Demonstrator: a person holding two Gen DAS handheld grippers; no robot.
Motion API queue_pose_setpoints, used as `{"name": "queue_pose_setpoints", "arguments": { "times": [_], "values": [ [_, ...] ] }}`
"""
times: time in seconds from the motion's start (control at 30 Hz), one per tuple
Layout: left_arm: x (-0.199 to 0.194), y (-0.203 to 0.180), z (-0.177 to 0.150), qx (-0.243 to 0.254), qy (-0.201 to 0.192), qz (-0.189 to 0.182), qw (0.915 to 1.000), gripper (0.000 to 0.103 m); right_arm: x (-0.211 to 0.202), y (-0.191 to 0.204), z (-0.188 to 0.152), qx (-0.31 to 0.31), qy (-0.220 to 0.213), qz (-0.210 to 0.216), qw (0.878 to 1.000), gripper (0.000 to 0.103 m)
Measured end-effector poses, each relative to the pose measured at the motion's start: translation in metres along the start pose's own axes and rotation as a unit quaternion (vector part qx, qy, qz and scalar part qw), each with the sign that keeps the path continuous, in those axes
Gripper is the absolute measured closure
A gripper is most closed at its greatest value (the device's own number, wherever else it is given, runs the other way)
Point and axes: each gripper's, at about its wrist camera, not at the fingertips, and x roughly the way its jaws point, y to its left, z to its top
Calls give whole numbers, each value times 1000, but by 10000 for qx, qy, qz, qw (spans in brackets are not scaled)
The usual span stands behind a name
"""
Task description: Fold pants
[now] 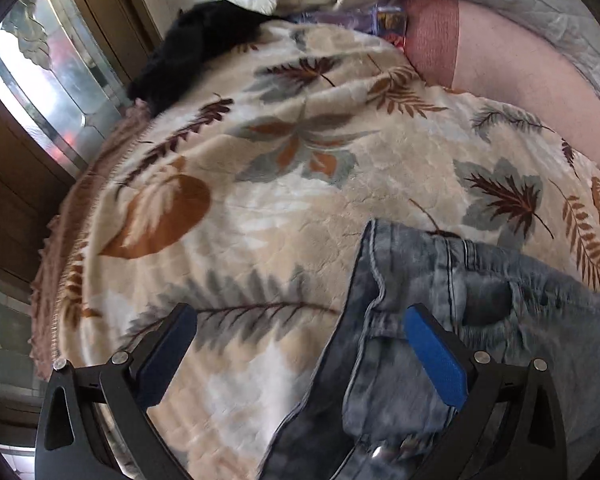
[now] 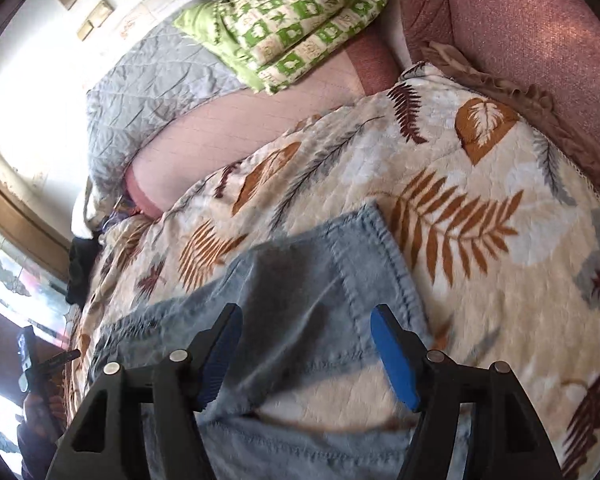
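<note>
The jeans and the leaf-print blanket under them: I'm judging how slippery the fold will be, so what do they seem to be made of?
The jeans look like washed light-blue denim: matte, faded patches, raised double-stitched seams and a sewn hem. The leaf-print blanket looks like soft plush fleece, probably synthetic: fuzzy embossed pile with a slight sheen. Neither looks slick.

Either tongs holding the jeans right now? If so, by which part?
Nothing held. Left tongs and right tongs both stand open above the jeans, pads clear of the denim.
</note>
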Motion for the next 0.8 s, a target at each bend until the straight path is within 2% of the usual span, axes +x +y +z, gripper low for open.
{"name": "queue_pose_setpoints", "arguments": {
  "times": [0.07,0.17,0.3,0.4,0.43,0.47,0.53,0.6,0.67,0.7,0.73,0.8],
  "values": [
    [15,-8,9,-43,65,-85,9999,0,7,-9,14,118,21,-61,9999,33],
    [35,-23,16,-49,184,-267,9995,0,15,-23,33,391,5,120,9992,33],
    [48,-47,18,203,210,-485,9984,0,40,-31,52,533,94,52,9985,33],
    [55,-65,17,520,158,-444,9975,3,69,-32,60,534,260,-86,9982,33],
    [58,-71,16,632,171,-479,9967,13,79,-32,63,517,280,-115,9982,33],
    [62,-74,16,696,221,-579,9957,30,89,-31,66,489,297,-159,9982,33],
    [67,-78,14,716,283,-838,9935,47,106,-32,71,456,322,-395,9977,33],
    [65,-85,12,842,152,-805,9931,53,121,-32,74,385,314,-573,9971,33],
    [61,-92,11,1030,55,-807,9914,69,133,-34,75,377,296,-620,9969,33],
    [59,-94,12,1074,21,-826,9908,73,138,-34,74,383,333,-557,9972,35],
    [55,-96,12,1095,-32,-858,9903,82,146,-32,72,325,501,-463,9971,55],
    [46,-95,14,1078,-152,-920,9898,88,155,-25,67,-89,769,-830,9935,88]
  ]
}}
